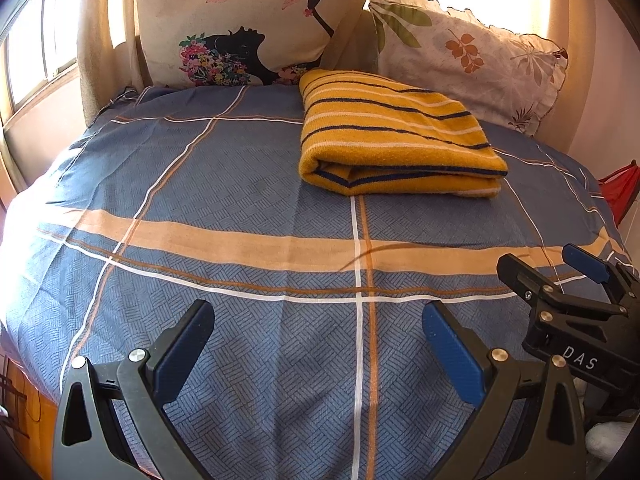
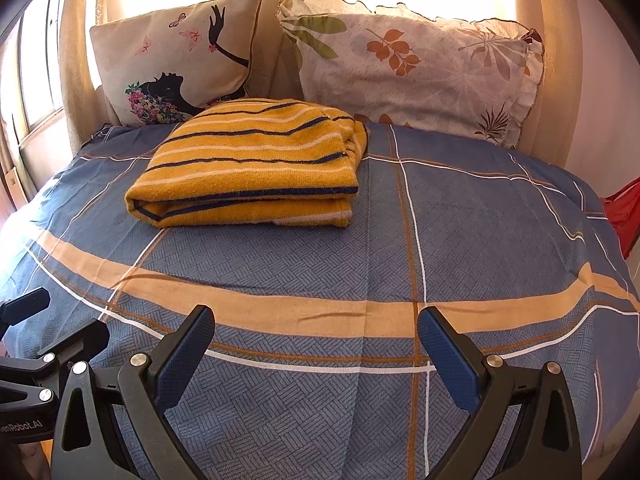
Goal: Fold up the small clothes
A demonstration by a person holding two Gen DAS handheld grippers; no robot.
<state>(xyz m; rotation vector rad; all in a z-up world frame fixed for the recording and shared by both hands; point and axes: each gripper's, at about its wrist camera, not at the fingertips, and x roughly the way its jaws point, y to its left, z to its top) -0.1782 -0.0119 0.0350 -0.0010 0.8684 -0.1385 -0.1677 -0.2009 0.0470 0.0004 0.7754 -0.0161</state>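
The yellow striped garment (image 1: pixel 396 136) lay folded on the blue plaid bedspread (image 1: pixel 240 208), just in front of 2 pillows (image 2: pixel 412 60). The left gripper (image 1: pixel 318 316) and right gripper (image 2: pixel 316 320) hung above the near bedspread, jaws spread wide, grasping nothing.

- The left wrist view looks from the near edge of the bed (image 1: pixel 248 200), low, toward the pillows at its far edge.
- The right wrist view sits just beside it, facing the same way.
- Both share the folded yellow cloth (image 1: pixel 396 136) (image 2: pixel 256 168) and both pillows.
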